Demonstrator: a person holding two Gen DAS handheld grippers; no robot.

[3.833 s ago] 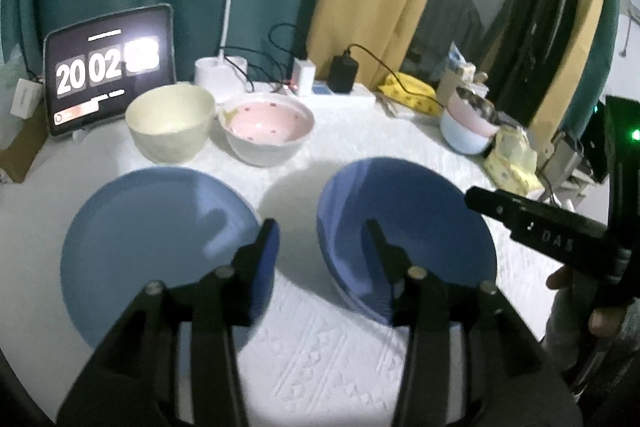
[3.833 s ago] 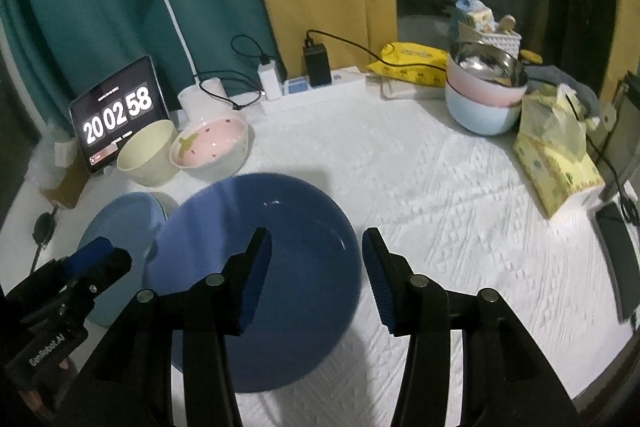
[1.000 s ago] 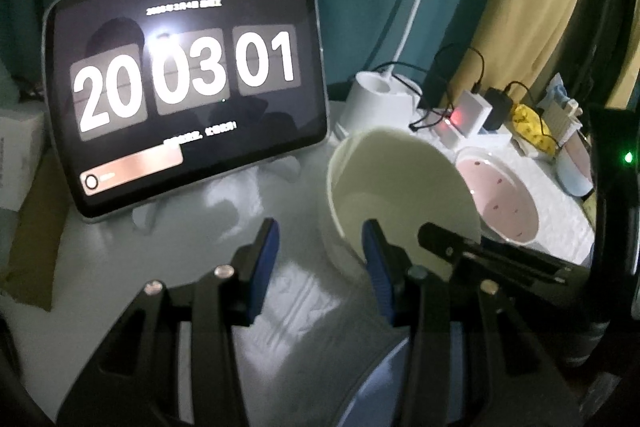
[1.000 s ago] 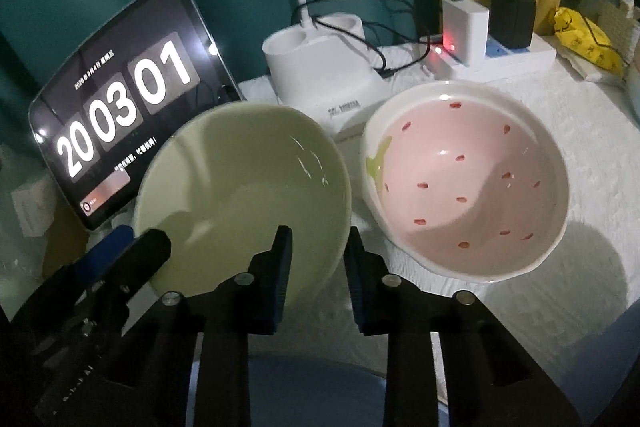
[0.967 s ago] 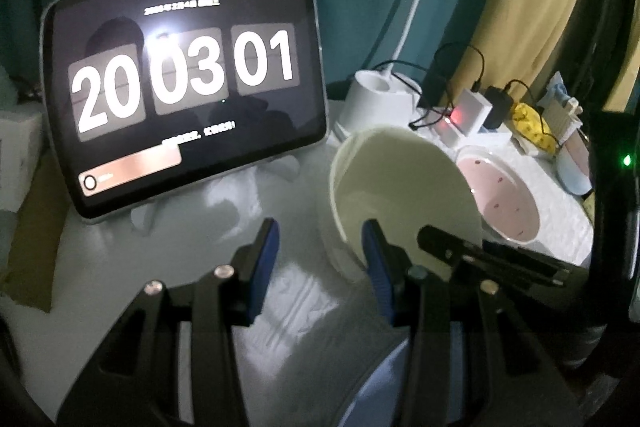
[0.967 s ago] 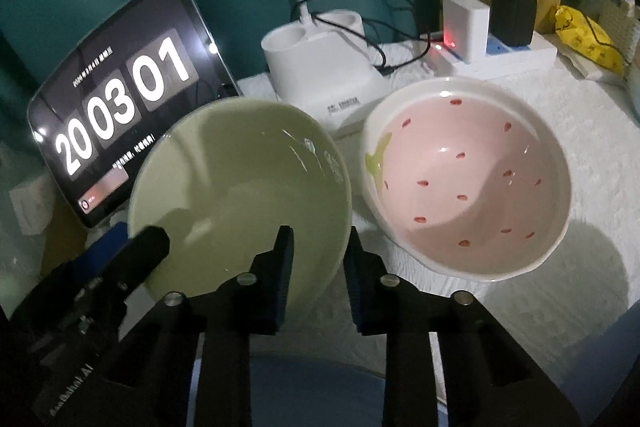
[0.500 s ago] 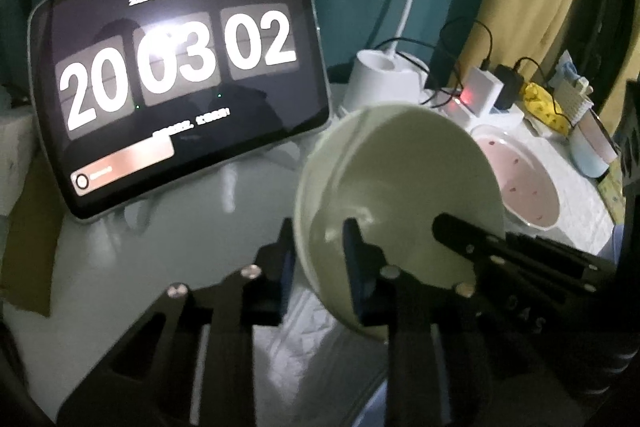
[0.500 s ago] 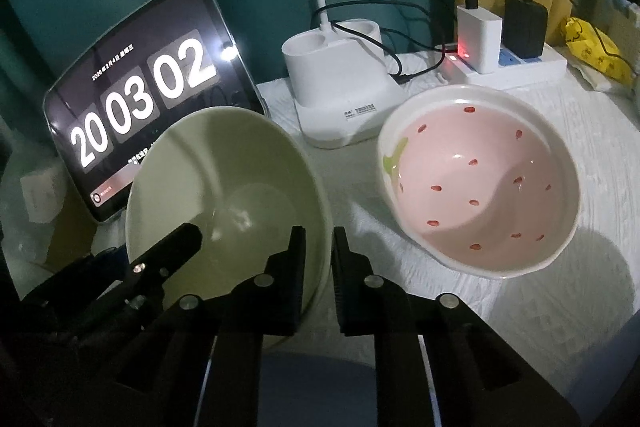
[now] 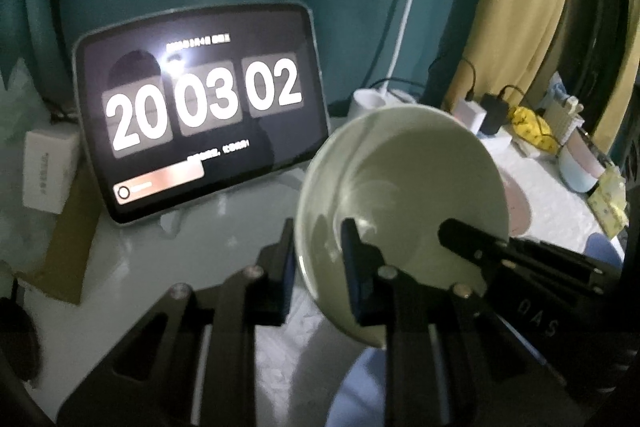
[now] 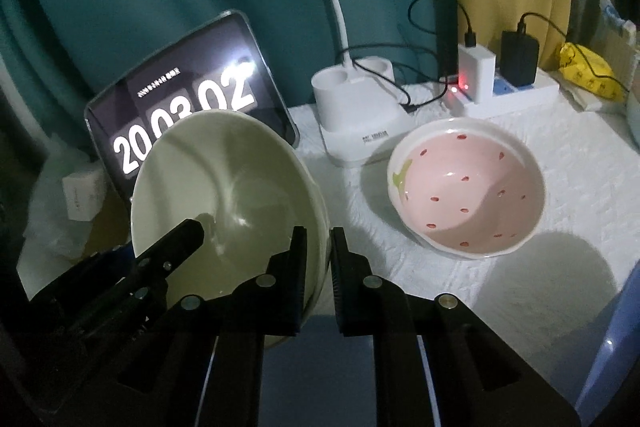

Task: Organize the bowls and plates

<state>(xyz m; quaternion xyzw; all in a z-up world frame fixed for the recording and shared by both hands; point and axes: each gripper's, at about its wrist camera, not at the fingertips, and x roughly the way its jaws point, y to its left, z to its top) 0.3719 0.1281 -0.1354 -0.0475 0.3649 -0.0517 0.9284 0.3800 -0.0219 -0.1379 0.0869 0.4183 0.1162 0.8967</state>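
Note:
Both grippers clamp the rim of the cream bowl point(image 9: 404, 187) point(image 10: 224, 195), which hangs tilted above the white cloth. My left gripper point(image 9: 320, 267) is shut on its left rim, one finger inside and one outside. My right gripper point(image 10: 318, 267) is shut on the right rim in the same way. The right gripper's fingers point(image 9: 480, 247) show inside the bowl in the left wrist view, and the left gripper's fingers point(image 10: 176, 243) show in the right wrist view. The pink strawberry bowl point(image 10: 468, 191) rests on the cloth to the right. A blue plate point(image 10: 320, 359) lies below the grippers.
A tablet clock point(image 9: 200, 131) leans at the back left, with a white lamp base point(image 10: 360, 107) and a power strip with chargers point(image 10: 500, 83) behind the bowls. Stacked pastel bowls point(image 9: 580, 167) and a yellow tissue pack point(image 9: 608, 203) sit far right. Another blue plate's edge point(image 10: 616, 339) is at the right.
Both grippers closed on the cream bowl's rim and lifted it off the cloth, tilting it towards the cameras. The pink bowl stayed put.

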